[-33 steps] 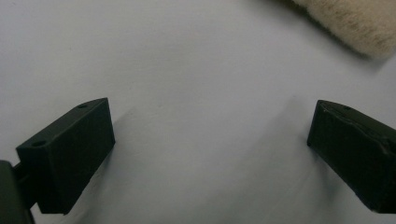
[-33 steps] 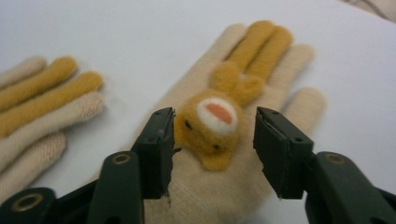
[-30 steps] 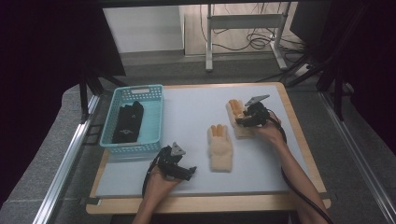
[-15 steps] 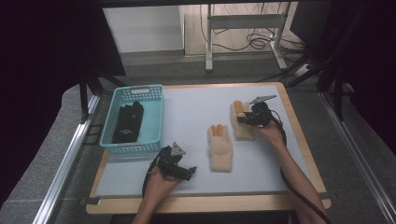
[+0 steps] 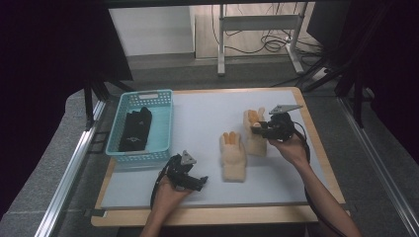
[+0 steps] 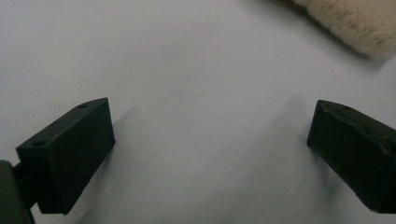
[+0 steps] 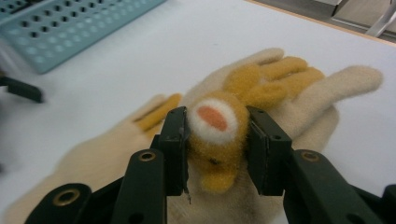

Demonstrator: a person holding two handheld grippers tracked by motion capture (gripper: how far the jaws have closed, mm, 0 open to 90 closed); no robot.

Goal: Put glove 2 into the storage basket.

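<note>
Two cream plush gloves with orange-yellow animal trim lie on the white table top [image 5: 197, 118]. In the right gripper view, my right gripper [image 7: 215, 140] is shut on the far glove's [image 7: 299, 107] raised plush head; its jaws have just closed on it. From above, that gripper [image 5: 254, 129] holds this glove [image 5: 254, 140] at its middle. The other glove [image 5: 233, 155] lies flat beside it. Near the front edge, my left gripper [image 5: 200, 181] rests open on bare table; between its jaws [image 6: 210, 149] is nothing, and a glove's cuff [image 6: 355, 23] shows beyond them.
A teal plastic basket [image 5: 165, 123] stands at the table's left with a black fabric item [image 5: 134, 129] inside. The table's wooden rim [image 5: 217, 215] runs along the front. Grey floor and metal rails flank both sides.
My right gripper has closed on the far glove's plush head and moved a little nearer and up, drawing the glove with it. The left gripper has stayed put.
</note>
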